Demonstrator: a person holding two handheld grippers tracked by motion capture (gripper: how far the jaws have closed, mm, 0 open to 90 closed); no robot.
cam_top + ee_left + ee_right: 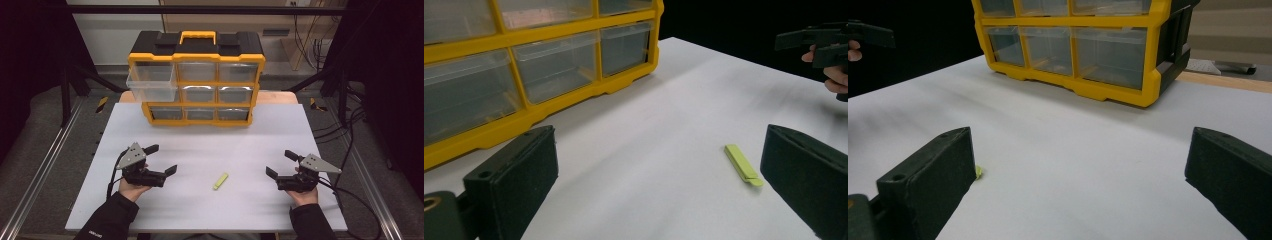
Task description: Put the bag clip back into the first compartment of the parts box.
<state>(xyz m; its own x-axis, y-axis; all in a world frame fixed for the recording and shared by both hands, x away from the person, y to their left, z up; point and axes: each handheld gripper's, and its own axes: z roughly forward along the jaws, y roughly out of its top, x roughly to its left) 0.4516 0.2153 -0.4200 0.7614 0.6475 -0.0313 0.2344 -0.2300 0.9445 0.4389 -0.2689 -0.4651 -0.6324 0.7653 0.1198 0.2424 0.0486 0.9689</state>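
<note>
A small lime-green flat strip point(220, 181) lies on the white table top point(210, 145) between the two hands. In the left gripper view the strip point(743, 164) lies just inside the right jaw. My left gripper point(161, 159) rests at the front left, open and empty. My right gripper point(280, 163) rests at the front right, also open and empty. A tip of the strip point(978, 172) peeks out behind its left jaw. A yellow and black drawer organiser point(196, 77) stands at the back, its top-left clear drawer point(151, 84) pulled out.
The organiser point(524, 75) has rows of clear drawers point(1048, 47), the others pushed in. A dark frame and metal rails point(45, 160) flank the table. Cables point(345, 150) trail at the right side. A wooden board edge point(1228, 81) lies behind the white top.
</note>
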